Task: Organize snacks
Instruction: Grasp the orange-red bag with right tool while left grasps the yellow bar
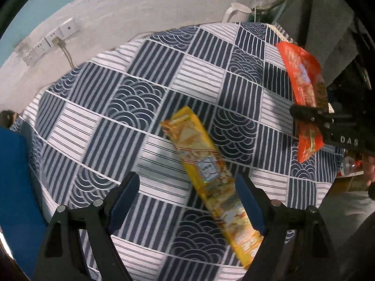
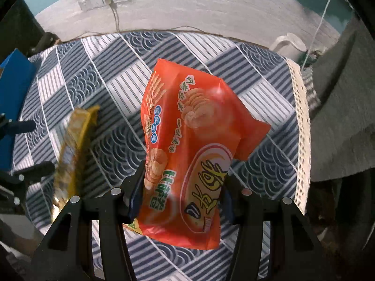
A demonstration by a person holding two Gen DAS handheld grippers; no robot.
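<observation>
A long yellow snack packet (image 1: 206, 175) lies slanted on the blue-and-white patterned tablecloth (image 1: 117, 82). My left gripper (image 1: 187, 176) hangs over it, open wide; the packet runs under the right finger and neither pad presses it. In the right wrist view the yellow packet (image 2: 72, 149) is blurred beside the left gripper's fingers (image 2: 37, 168). My right gripper (image 2: 182, 187) is shut on an orange snack bag (image 2: 187, 140), held up off the cloth. From the left wrist view that orange bag (image 1: 302, 82) hangs at the right edge in the black right gripper (image 1: 328, 121).
A white jug (image 2: 290, 44) stands at the table's far right corner, next to the lace-trimmed edge (image 2: 300, 117). Wall sockets (image 1: 54, 37) with a cable are behind the table. A blue object (image 1: 14, 175) is at the left edge, grey fabric (image 1: 316, 23) at the right.
</observation>
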